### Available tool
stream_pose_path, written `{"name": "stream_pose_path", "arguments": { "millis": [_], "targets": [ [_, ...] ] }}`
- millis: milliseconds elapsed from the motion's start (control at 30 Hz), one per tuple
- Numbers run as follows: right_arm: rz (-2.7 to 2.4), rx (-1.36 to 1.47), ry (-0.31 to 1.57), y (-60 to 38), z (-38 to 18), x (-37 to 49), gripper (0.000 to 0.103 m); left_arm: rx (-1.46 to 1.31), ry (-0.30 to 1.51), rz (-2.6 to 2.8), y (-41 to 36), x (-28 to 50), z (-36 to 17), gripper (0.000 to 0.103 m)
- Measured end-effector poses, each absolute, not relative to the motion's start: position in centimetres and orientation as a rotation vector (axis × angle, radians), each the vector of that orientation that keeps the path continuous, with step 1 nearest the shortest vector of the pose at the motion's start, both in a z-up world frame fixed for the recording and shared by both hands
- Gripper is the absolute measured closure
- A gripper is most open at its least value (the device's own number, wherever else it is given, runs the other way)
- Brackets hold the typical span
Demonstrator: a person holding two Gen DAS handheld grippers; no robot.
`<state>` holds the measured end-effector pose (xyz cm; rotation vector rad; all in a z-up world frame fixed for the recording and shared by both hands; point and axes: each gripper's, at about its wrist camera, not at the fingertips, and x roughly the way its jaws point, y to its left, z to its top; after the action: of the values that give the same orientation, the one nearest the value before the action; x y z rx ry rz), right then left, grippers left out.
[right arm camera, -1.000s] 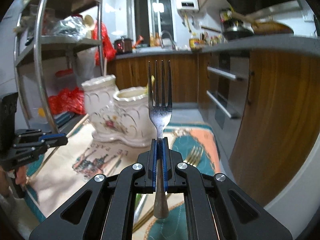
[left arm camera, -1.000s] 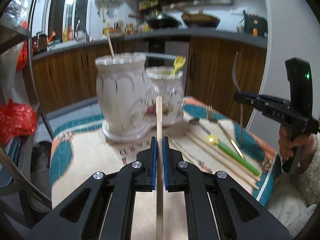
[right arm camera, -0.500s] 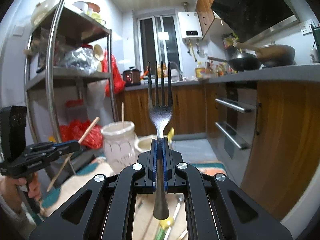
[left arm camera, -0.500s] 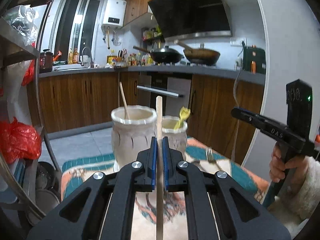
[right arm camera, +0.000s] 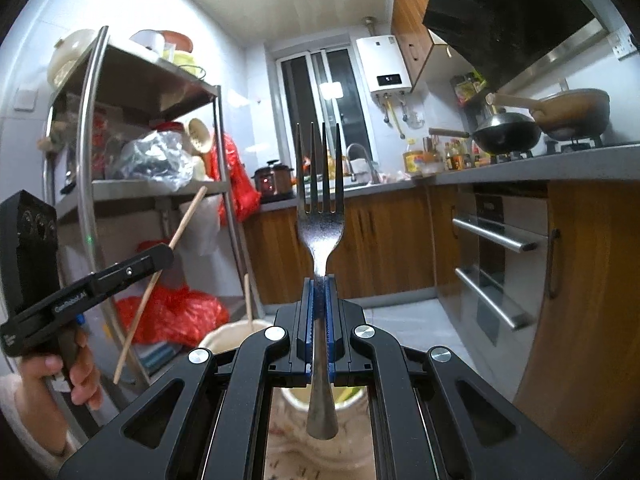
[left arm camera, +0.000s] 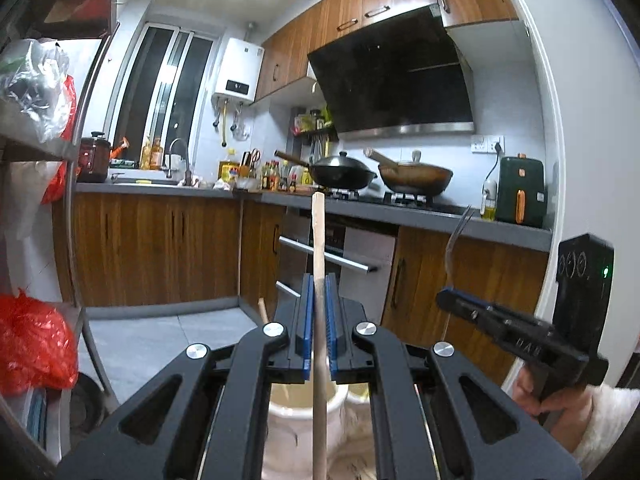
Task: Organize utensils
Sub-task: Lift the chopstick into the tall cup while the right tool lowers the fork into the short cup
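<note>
My left gripper [left arm camera: 319,280] is shut on a wooden chopstick [left arm camera: 319,240] that stands upright between the blue pads. It hovers above the tall white ceramic holder [left arm camera: 298,408], whose mouth shows between the gripper arms. My right gripper [right arm camera: 319,280] is shut on a steel fork [right arm camera: 320,216], tines up. Below it lies the smaller white holder [right arm camera: 298,398]. The taller holder [right arm camera: 228,336] to its left has a chopstick [right arm camera: 249,298] standing in it. The left gripper [right arm camera: 162,254] with its slanted chopstick [right arm camera: 160,276] appears in the right wrist view, and the right gripper [left arm camera: 444,296] with the fork [left arm camera: 456,240] in the left wrist view.
A steel shelf rack [right arm camera: 90,184] with bags stands to the left, red plastic bags [left arm camera: 34,344] at its foot. Wooden cabinets and an oven [right arm camera: 500,256] line the counter beyond, with two woks [left arm camera: 344,174] on the stove. The patterned tablecloth [right arm camera: 320,464] shows under the holders.
Both grippers rose from table level to above the two holders, keeping the chopstick and fork clamped. The table and loose utensils dropped out of view; the holders now lie under the gripper arms.
</note>
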<state>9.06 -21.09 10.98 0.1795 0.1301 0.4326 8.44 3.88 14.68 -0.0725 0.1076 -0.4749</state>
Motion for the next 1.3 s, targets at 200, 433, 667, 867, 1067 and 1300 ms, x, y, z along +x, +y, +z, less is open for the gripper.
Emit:
{"name": "stream_pose_path", "arguments": {
  "millis": [200,433,667,867,1067,1300],
  "targets": [
    [0.423,0.209,0.137,-20.8,10.5,11.4,0.097,-0.100,0.081,-0.475,2.7,12.0,15.6,0.097],
    [0.394,0.270,0.125,-21.1,9.4,13.0,0.097,-0.098,0.038,-0.414,1.5,15.6,15.2,0.097],
    [0.397,0.265,0.154,-20.6,8.0,13.9,0.097,-0.073,0.059,-0.359,0.9,17.4,13.0,0.097],
    [0.418,0.235,0.182,-20.0,7.3,13.9,0.097,-0.064,0.067,-0.365,1.5,15.8,12.0,0.097],
    [0.432,0.170,0.237,-18.9,6.4,14.0,0.097,-0.064,0.121,-0.332,3.0,13.1,10.1,0.097],
    [0.431,0.128,0.270,-17.9,5.7,14.1,0.097,-0.063,0.175,-0.316,4.2,12.3,9.1,0.097]
  ]
}}
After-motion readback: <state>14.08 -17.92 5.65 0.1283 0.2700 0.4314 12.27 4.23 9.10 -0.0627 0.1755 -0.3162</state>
